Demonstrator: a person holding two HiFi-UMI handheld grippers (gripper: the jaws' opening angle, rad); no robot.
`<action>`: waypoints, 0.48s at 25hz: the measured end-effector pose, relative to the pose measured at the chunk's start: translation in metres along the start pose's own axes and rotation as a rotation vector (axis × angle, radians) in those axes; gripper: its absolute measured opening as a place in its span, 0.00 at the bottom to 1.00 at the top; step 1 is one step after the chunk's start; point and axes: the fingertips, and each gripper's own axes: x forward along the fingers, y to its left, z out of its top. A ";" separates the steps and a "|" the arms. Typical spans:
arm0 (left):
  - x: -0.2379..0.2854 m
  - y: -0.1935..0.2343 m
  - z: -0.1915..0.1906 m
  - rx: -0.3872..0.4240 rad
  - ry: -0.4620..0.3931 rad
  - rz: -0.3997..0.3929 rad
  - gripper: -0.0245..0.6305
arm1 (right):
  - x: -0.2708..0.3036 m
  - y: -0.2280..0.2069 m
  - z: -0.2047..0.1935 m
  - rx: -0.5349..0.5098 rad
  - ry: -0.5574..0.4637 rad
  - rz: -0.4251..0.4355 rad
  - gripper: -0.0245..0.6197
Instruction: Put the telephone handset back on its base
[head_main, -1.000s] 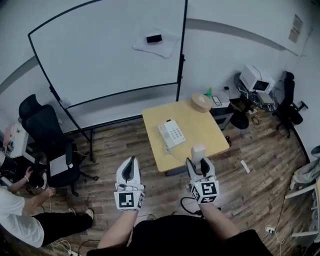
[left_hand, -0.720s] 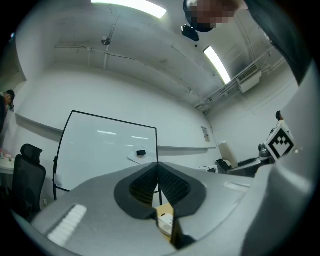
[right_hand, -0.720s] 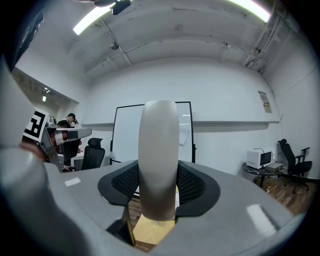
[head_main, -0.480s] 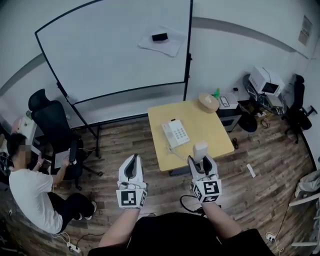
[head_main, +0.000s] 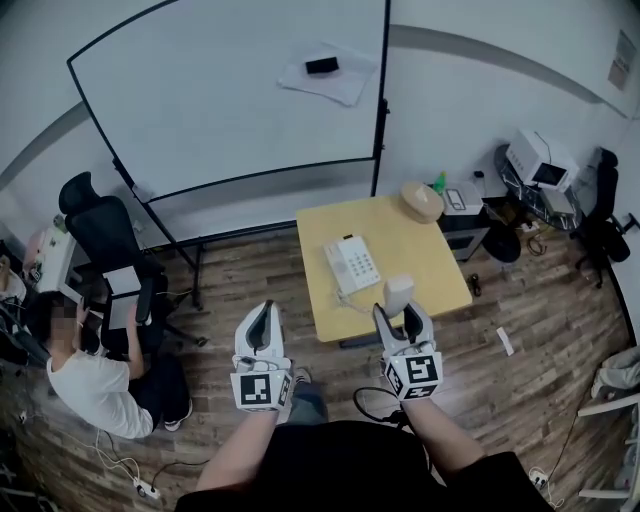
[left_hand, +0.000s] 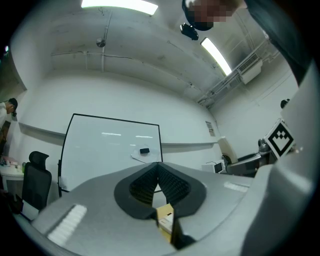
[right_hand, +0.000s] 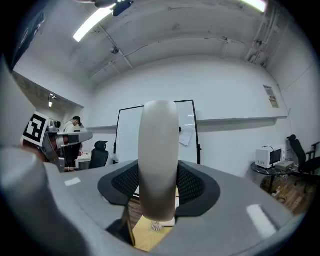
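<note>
Yellow table (head_main: 425, 255) ahead, phone base (head_main: 350, 265) at 11 o'clock from the right gripper (head_main: 401, 318) clamping the handset (head_main: 398, 292), so I'd line it up lengthwise first; left gripper (head_main: 261, 322) is closed, empty.

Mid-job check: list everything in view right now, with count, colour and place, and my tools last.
telephone base: one, white, on the table's left part
handset: one, off-white, upright in the right tool, by the table's near edge
table: one, yellow top, ahead by the wall
round object: one, beige, table's far corner; kind unclear
whiteboard: one, white, black frame, left of the table
eraser: one, black, on the whiteboard
office chair: two, black, one at left, one far right
seated person: one, white top, lower left
left tool: one, white, jaws together, empty
right tool: one, white, closed on the handset
</note>
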 end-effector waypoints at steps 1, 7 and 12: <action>0.007 0.005 -0.003 -0.005 0.001 -0.001 0.04 | 0.008 -0.001 0.000 0.000 0.002 -0.002 0.38; 0.061 0.039 -0.026 -0.040 -0.004 -0.017 0.04 | 0.064 -0.001 -0.001 -0.018 0.018 -0.012 0.38; 0.114 0.065 -0.047 -0.069 -0.002 -0.052 0.04 | 0.114 -0.002 0.001 -0.037 0.039 -0.033 0.38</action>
